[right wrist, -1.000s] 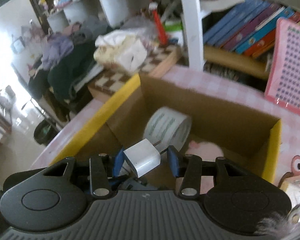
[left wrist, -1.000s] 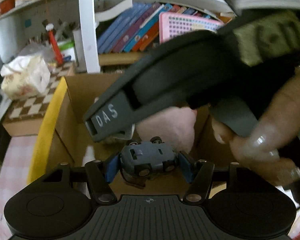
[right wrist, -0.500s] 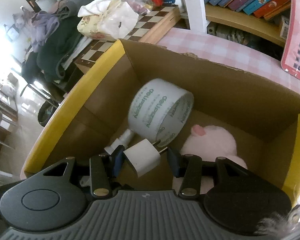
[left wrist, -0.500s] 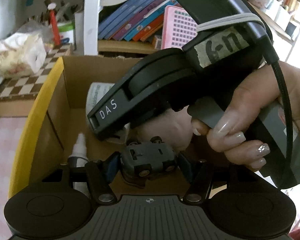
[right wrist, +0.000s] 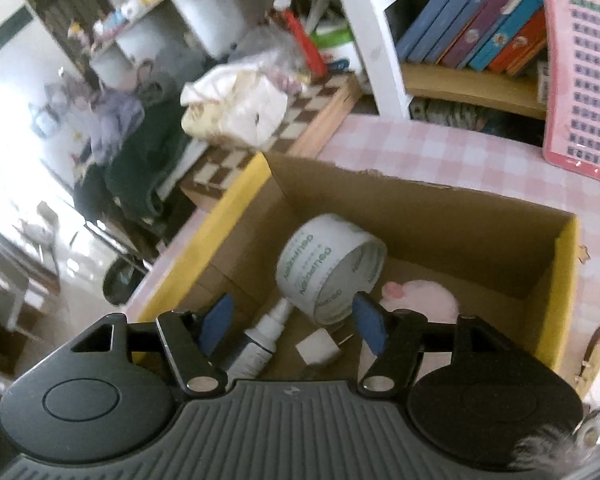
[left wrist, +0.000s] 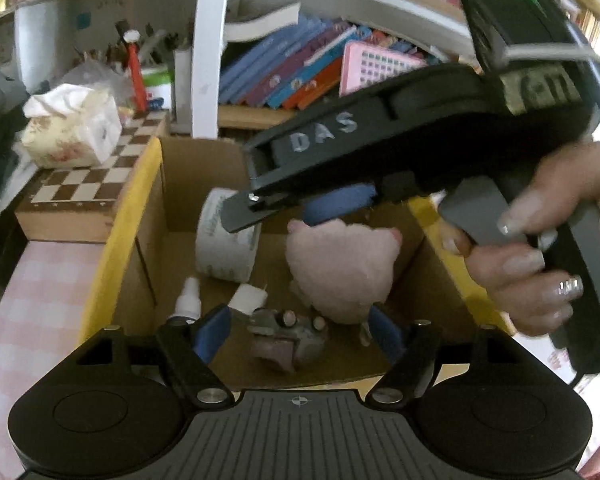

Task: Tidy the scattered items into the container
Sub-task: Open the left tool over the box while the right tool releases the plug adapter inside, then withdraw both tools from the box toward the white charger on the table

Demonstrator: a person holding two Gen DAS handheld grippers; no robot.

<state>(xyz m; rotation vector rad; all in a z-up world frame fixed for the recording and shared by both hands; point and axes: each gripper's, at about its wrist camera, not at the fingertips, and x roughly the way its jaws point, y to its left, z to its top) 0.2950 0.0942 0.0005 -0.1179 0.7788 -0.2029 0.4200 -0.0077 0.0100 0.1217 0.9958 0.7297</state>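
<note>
Cardboard box (right wrist: 428, 216) now holds the toy car (left wrist: 288, 336) and white charger (right wrist: 318, 350) on its floor, both grippers, left (left wrist: 296, 330) and right (right wrist: 292, 324), hover spread and empty above, so fetching another scattered item seems next.

Pink checked table (right wrist: 440, 152) carries cardboard box (right wrist: 420, 208), pink board (right wrist: 584, 92).

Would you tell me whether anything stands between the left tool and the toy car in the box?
Nothing visible does. The blurred toy car lies between the fingers of the open left tool, inside the cardboard box; the pink plush is beside it on the right, the white charger on the left.
</note>
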